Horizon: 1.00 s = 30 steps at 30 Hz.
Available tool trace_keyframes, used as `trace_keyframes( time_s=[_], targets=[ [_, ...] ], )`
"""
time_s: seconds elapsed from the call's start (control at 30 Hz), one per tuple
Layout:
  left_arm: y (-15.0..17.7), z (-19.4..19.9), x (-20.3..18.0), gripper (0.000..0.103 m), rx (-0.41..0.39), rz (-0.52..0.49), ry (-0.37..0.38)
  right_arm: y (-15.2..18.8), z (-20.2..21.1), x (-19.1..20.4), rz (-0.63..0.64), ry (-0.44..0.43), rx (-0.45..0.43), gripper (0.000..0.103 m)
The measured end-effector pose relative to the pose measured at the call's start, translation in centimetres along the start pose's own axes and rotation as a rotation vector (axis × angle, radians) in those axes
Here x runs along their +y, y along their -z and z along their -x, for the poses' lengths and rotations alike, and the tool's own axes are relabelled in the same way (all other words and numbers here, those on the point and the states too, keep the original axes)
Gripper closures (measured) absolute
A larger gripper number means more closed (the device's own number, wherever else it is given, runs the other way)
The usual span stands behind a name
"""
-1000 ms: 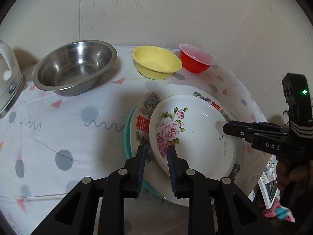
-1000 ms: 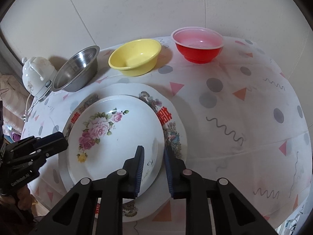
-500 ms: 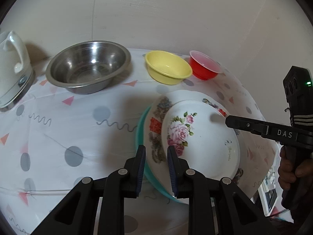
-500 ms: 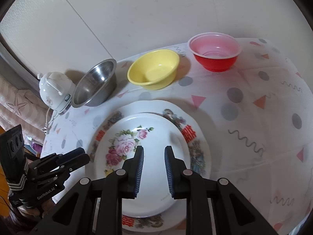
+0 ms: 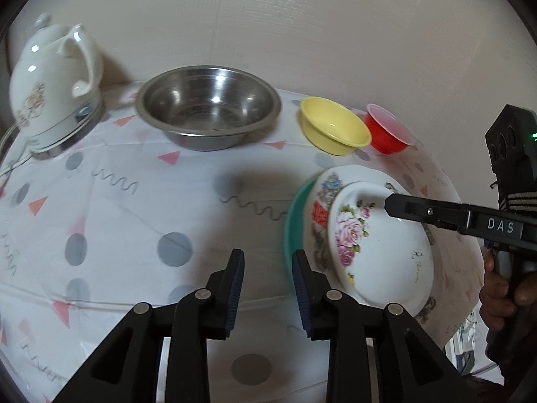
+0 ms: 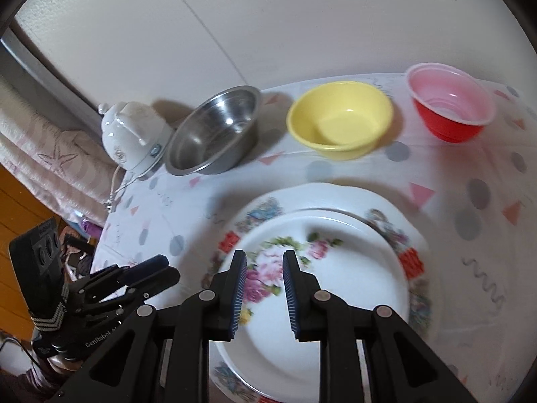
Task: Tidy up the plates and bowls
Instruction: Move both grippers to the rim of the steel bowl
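A rose-patterned plate (image 5: 379, 252) (image 6: 322, 288) lies on a larger floral plate (image 5: 327, 194) (image 6: 335, 198), which lies on a teal plate (image 5: 289, 231). A steel bowl (image 5: 208, 107) (image 6: 211, 131), a yellow bowl (image 5: 334, 129) (image 6: 339, 121) and a red bowl (image 5: 386, 132) (image 6: 449, 107) stand in a row at the back. My left gripper (image 5: 267, 262) is open and empty, left of the plate stack above the cloth. My right gripper (image 6: 263, 265) is open and empty, above the rose plate; it also shows in the left wrist view (image 5: 391, 203).
A white electric kettle (image 5: 53, 80) (image 6: 134, 134) with its cord stands at the table's back left corner. A patterned tablecloth (image 5: 134, 208) covers the round table. A wall runs close behind the bowls. The table edge drops off at left and right.
Both grippers have pulled back from the plate stack, the left one to the left and the right one up and back. The plates stay stacked where they were.
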<state>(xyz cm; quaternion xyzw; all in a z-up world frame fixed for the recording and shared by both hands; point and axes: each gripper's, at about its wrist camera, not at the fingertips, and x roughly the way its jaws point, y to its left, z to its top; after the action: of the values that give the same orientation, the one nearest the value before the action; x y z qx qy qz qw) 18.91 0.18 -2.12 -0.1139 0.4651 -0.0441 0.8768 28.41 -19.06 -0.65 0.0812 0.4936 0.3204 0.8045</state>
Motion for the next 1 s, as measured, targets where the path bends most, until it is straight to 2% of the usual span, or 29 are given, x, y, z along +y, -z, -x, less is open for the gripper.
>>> trace_keyframes(
  time_s=[0.37,0.47,0.53,0.8,1.0],
  targets=[
    [-1.2,1.3,3.8,0.071,-0.024,0.160,-0.082,-3.5,-2.1,2.7,0.077,-0.040,0.020,0.081],
    [-2.2,1.7,4.6,0.065,-0.049,0.175,-0.095,-4.7,-2.7,3.1,0.079,-0.040,0.016,0.075],
    [-2.9,2.0,5.1,0.062,-0.067,0.195,-0.100,-5.5,-3.1,3.1,0.069,-0.036,0.013,0.075],
    [-6.2,1.5,6.9,0.062,-0.113,0.251,-0.103,-10.1,-5.2,3.3,0.054,-0.012,-0.004,0.075],
    [-8.7,-0.1,8.2,0.062,-0.131,0.310,-0.099,-13.8,-7.7,3.2,0.065,0.047,0.002,0.075]
  ],
)
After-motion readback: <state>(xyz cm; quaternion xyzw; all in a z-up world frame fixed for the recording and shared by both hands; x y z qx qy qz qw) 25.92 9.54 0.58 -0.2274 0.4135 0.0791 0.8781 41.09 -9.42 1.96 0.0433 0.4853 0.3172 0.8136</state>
